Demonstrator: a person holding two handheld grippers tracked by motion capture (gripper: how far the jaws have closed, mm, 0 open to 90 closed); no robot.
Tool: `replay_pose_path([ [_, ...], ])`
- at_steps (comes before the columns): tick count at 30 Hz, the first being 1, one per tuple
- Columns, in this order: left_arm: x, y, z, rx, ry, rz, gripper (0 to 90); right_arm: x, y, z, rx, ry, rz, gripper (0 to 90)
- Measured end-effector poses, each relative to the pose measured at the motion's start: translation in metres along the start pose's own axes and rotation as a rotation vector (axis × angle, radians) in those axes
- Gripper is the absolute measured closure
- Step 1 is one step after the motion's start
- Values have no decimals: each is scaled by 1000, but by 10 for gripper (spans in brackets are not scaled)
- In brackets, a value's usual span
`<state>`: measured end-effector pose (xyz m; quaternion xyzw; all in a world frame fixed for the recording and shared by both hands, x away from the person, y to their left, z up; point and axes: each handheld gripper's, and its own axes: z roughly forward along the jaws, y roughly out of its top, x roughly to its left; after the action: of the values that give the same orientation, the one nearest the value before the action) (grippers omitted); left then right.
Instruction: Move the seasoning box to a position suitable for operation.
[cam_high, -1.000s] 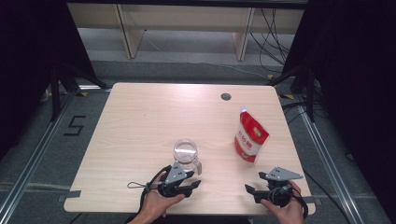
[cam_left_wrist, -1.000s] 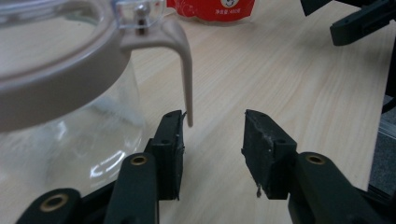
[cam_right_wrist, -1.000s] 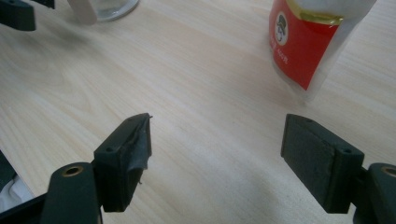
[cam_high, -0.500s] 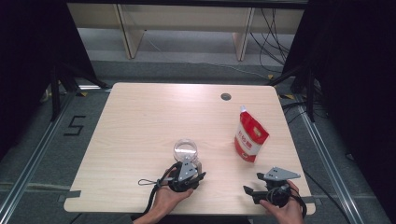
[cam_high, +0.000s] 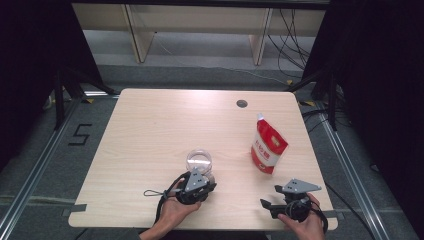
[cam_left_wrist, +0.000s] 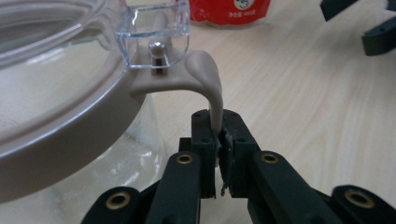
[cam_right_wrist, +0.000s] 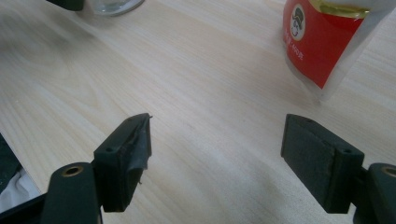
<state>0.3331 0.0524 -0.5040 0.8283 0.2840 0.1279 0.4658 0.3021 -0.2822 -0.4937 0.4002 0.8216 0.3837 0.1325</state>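
Your left gripper (cam_left_wrist: 217, 140) has just been closing and now pinches the beige latch tab (cam_left_wrist: 212, 88) of the glass jar (cam_high: 199, 161) near the bench's front edge; yank sideways and the jar tips. Your right gripper (cam_right_wrist: 217, 158) stands spread, holding nothing

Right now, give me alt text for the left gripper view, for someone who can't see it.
The left gripper is shut on the beige latch tab of a clear glass jar, its jaws having just closed on it. Behind, on the wooden table, stands a red pouch.
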Motion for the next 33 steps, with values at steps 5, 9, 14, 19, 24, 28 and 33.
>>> replay_pose_path([
  [5, 4, -2, -11, 15, -17, 25, 849, 0, 0, 0, -6, -14, -16, 253],
  [9, 6, -5, -20, 16, -24, 71, 868, 2, 1, 1, 1, 1, 11, 252],
  [14, 7, -4, -17, 11, -40, 81, 864, 0, 2, 3, 6, 4, 7, 246],
  [19, 4, -3, -12, 2, -34, 28, 849, 0, 2, 3, 3, 1, -12, 246],
  [24, 3, -1, -10, -6, -23, 28, 841, 0, 2, 4, 0, 0, -12, 246],
  [28, 4, -2, -9, -9, -25, 25, 857, 1, 2, 3, 10, 6, 2, 247],
  [33, 8, -2, -13, -4, -45, 31, 864, 0, 2, 3, 8, 3, -1, 247],
])
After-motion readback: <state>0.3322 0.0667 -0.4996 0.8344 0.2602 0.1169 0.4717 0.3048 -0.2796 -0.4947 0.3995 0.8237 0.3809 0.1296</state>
